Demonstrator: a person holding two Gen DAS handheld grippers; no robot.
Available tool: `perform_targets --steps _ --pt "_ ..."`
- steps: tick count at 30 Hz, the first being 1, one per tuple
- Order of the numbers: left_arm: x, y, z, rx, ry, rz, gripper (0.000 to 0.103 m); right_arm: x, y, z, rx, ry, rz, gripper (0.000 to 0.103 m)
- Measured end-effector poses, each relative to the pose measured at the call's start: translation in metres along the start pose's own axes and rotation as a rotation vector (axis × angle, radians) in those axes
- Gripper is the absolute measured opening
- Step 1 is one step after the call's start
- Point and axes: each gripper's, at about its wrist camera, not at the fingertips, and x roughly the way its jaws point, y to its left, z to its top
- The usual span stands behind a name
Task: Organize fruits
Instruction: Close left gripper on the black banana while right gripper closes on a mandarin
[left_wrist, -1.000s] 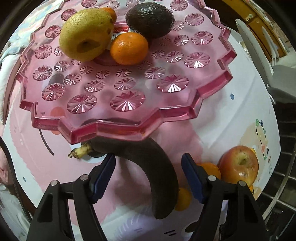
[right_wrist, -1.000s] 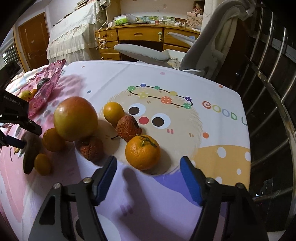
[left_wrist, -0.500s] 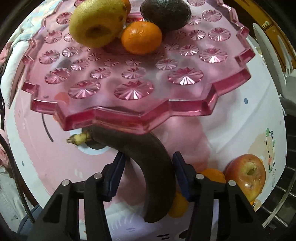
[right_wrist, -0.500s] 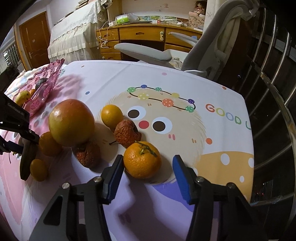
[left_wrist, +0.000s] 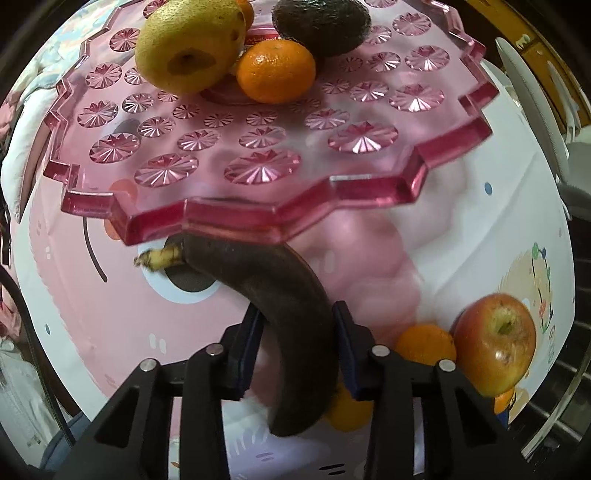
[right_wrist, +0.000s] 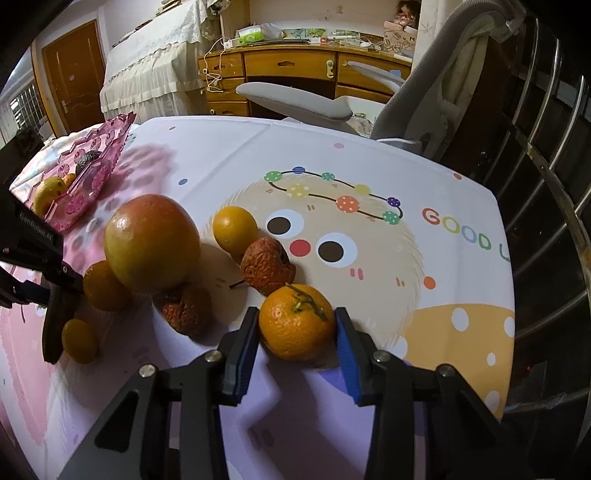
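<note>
Blackened banana (left_wrist: 291, 325) sits clamped between the pads of the left hand-held gripper (left_wrist: 297, 332), its stem just under the rim of the pink tray (left_wrist: 236, 221) ahead. Right wrist view: the right hand-held gripper (right_wrist: 295, 332) has closed around a tangerine (right_wrist: 297, 326) resting on the bench (right_wrist: 461, 258), an apple (right_wrist: 151, 242) ahead-left.

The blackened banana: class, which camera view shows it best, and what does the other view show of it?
The left wrist view. The blackened banana fills the centre, stem to tip, between the left gripper pads, its stem end under the pink tray. The right wrist view catches only its dark lower end at the left edge.
</note>
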Motion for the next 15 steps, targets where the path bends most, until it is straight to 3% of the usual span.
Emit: perform_targets --steps 8,15 --pt "-0.008 0.018 -0.024 0.085 0.004 -0.033 0.028 -0.008 -0.003 -0.003 0.022 0.013 -0.010 0.040" --pt "-0.026 0.042 -0.049 0.224 -0.048 -0.058 0.028 -0.024 -0.001 -0.002 0.043 -0.006 -0.027 0.040"
